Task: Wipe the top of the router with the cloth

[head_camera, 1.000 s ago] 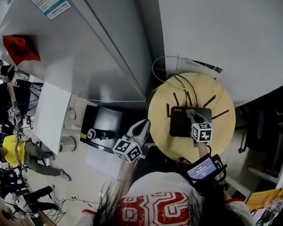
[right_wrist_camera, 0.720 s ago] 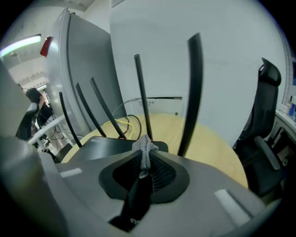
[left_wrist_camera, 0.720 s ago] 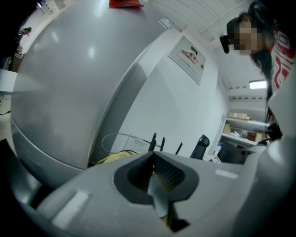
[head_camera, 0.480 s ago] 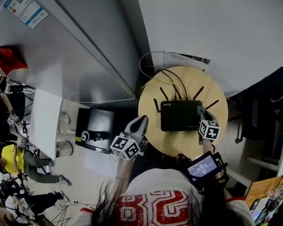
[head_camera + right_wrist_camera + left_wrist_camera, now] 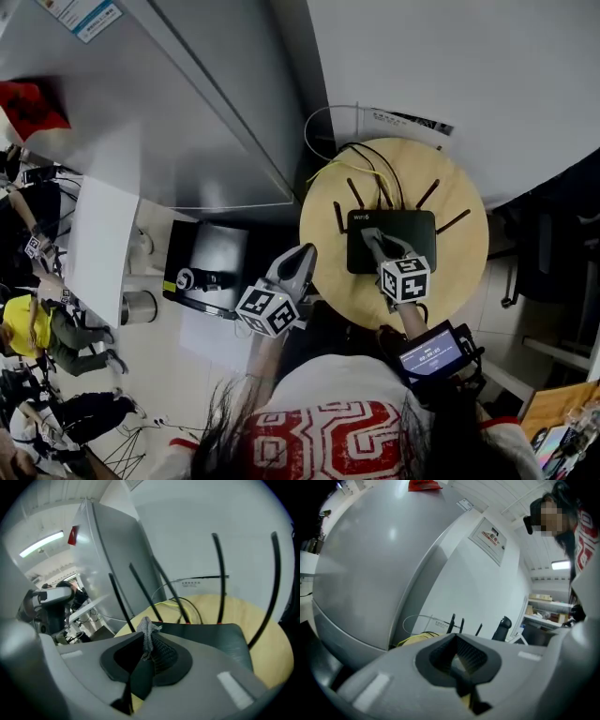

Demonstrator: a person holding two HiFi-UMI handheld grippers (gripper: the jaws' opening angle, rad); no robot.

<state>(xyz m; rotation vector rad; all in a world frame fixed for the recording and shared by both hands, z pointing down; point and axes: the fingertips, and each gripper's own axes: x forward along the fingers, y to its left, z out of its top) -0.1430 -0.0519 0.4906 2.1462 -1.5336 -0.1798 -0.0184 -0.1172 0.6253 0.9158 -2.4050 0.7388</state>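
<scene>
The right tongs [image 5: 370, 237] reach out over the black router [image 5: 417, 234], tips low over its left half. In the right gripper view these tongs [image 5: 144, 645] are pinching a small grey cloth [image 5: 147, 629]: a crumpled tuft stands up above the dark pads, and the rest is hidden between them. Just beyond the tuft lies the router's flat top [image 5: 208, 639], with thin black antennas [image 5: 219, 573] rising behind it and to the right. Whether the cloth touches the router cannot be told. Past the antennas, a yellow cable [image 5: 174, 603] and dark ones curl away over the round wooden surface [image 5: 276, 653].

The left tongs [image 5: 302, 255] hang off the left edge of that surface [image 5: 459, 277], well apart from the router, tips pointing towards the grey cabinet [image 5: 187, 103]. In the left gripper view these tongs [image 5: 459, 663] are pressed together with nothing between them; the antennas [image 5: 452, 620] show ahead of the tips, slightly left.

Each marker cube [image 5: 405, 278] sits behind its tongs, towards the person.
</scene>
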